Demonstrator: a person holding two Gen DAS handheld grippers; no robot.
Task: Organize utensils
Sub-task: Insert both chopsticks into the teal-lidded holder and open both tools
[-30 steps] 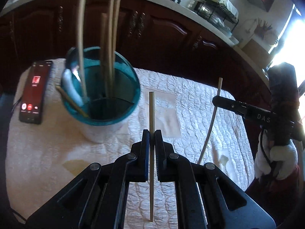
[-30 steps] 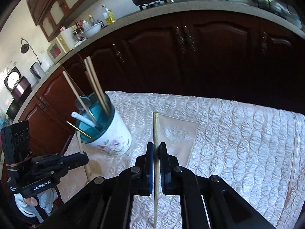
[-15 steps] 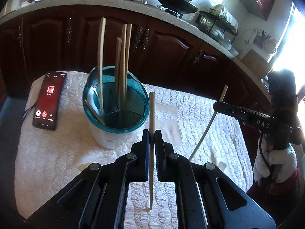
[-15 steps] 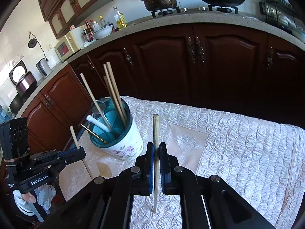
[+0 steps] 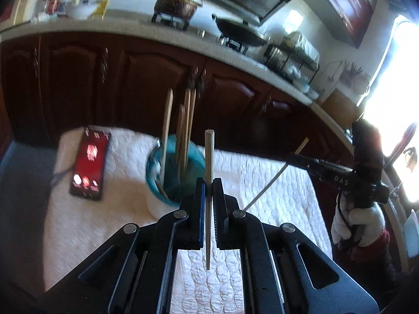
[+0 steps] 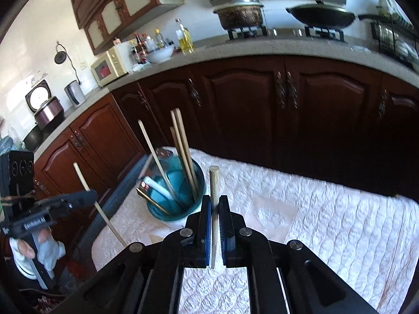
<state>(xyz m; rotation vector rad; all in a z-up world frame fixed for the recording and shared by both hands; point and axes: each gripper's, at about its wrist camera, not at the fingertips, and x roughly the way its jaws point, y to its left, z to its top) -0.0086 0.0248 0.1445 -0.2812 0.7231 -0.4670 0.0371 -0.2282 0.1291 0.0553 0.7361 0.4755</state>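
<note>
Both tongs rose w/ their loads: left tongs [image 5: 208, 187] pinching chopstick [image 5: 209, 157], right tongs [image 6: 214, 204] pinching another chopstick [image 6: 214, 183].

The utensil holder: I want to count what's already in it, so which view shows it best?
The right wrist view: the holder is sharp, its open top showing chopsticks and a white handle. In the left wrist view the holder is motion-blurred and partly behind the left gripper.

Two pale wooden chopsticks, each upright and pinched mid-length between closed jaws: one [image 5: 209, 162] in the left gripper [image 5: 208, 185], one [image 6: 214, 185] in the right gripper [image 6: 214, 201]. Teal-lined cup [image 6: 180, 209] standing on white cloth, holding more chopsticks [image 6: 183, 151] and a white spoon [image 6: 157, 187].
</note>
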